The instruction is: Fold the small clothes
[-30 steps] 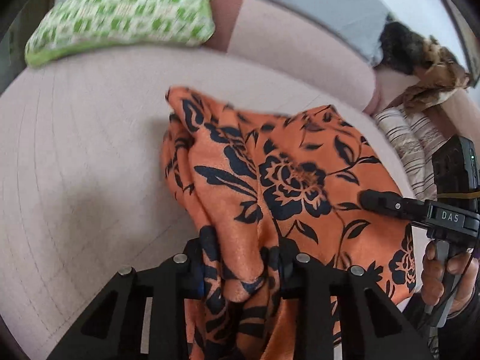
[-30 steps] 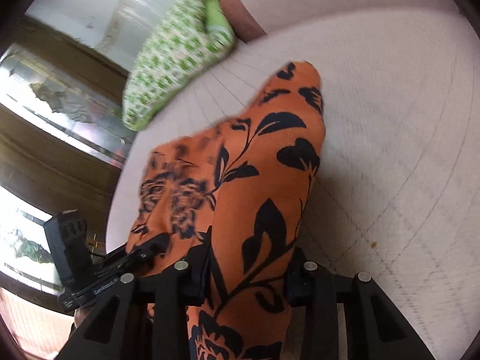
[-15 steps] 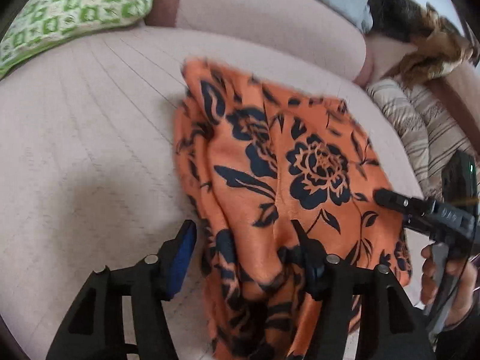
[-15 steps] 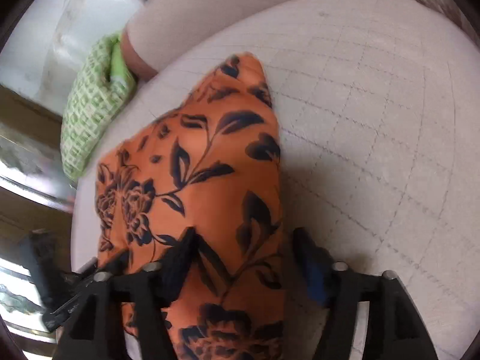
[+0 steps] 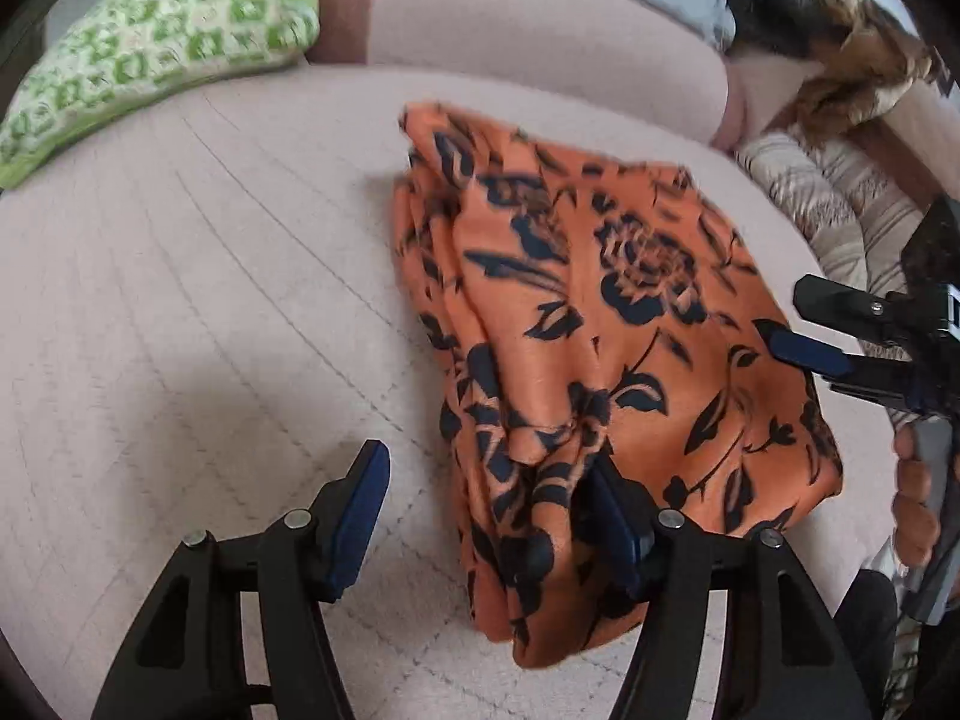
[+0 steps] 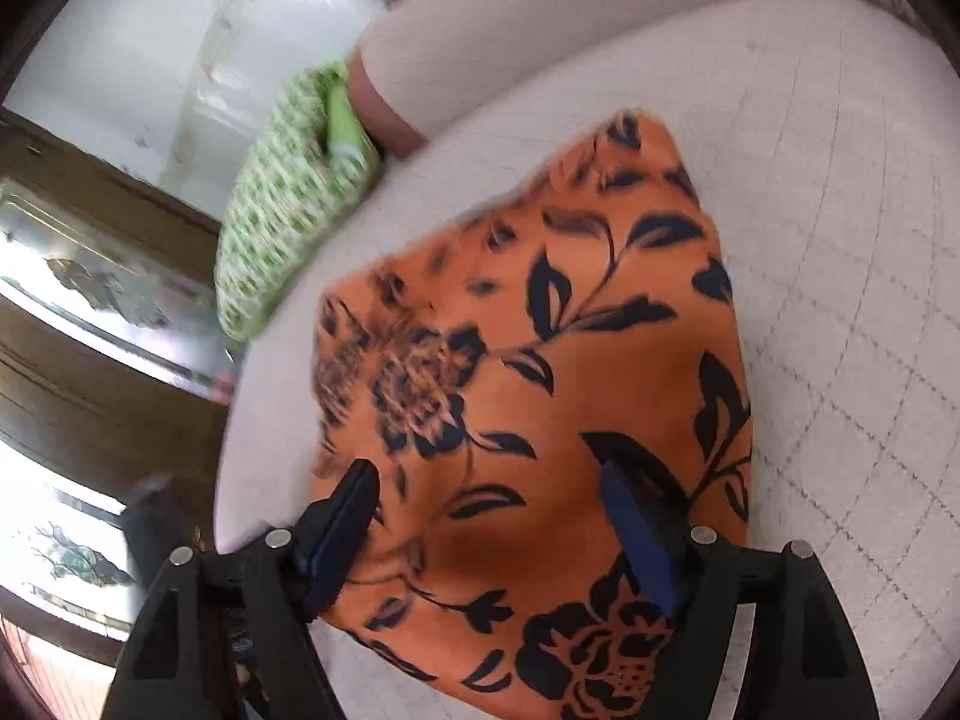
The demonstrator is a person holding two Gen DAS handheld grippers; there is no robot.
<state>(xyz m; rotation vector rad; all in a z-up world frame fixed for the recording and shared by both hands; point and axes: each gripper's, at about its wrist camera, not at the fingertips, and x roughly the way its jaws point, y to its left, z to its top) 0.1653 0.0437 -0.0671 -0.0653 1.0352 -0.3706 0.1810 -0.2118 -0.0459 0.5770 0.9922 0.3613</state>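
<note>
An orange cloth with black flowers point(image 5: 600, 324) lies folded on the pale quilted sofa seat point(image 5: 180, 312). My left gripper point(image 5: 486, 510) is open at the cloth's near left corner; its right finger sits against a bunched fold, its left finger over bare seat. My right gripper point(image 6: 492, 528) is open just above the cloth point(image 6: 540, 360), holding nothing. The right gripper also shows in the left wrist view point(image 5: 828, 330), at the cloth's right edge.
A green and white patterned cushion point(image 5: 150, 54) lies at the sofa's far left. A striped cushion point(image 5: 840, 210) and a furry brown item point(image 5: 840, 66) sit at the far right. The sofa backrest point(image 5: 510, 36) runs behind. A wooden cabinet with glass point(image 6: 78, 300) stands beyond the seat.
Both grippers were shut on the cloth a second ago. Both have opened and let it go, and the cloth has settled flat on the seat.
</note>
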